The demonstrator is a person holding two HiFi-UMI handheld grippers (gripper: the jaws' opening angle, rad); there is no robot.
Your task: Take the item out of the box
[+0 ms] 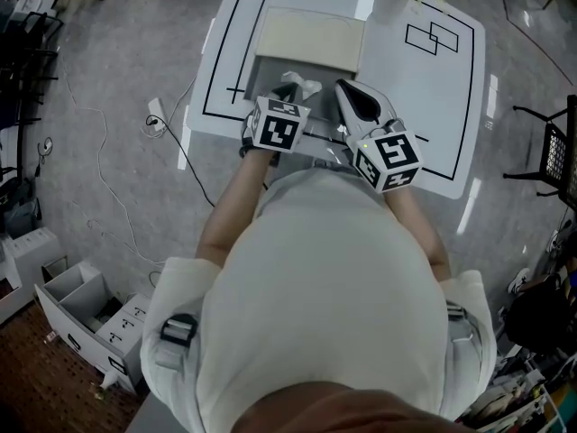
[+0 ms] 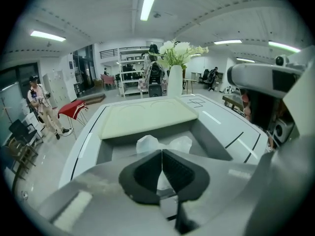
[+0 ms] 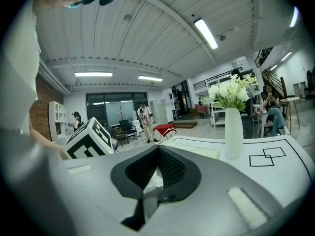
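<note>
Jaws shut, the left gripper [image 1: 281,94] and right gripper [image 1: 347,90] meet at the white bag [image 1: 303,85] in the open box [image 1: 268,69] in head view. Left gripper view: pads [image 2: 146,172] pinch its plastic, bag low inside. Right gripper view: jaws together, any grip uncertain. Gripped, I judge; lifting out remains

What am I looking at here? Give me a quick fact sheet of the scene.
table: white, with black lines
box: open, lid folded back
bag: crumpled, white, in the box
left tool: shut on the bag
right tool: shut, tilted up toward the room
vase: white, holds flowers, on the table
</note>
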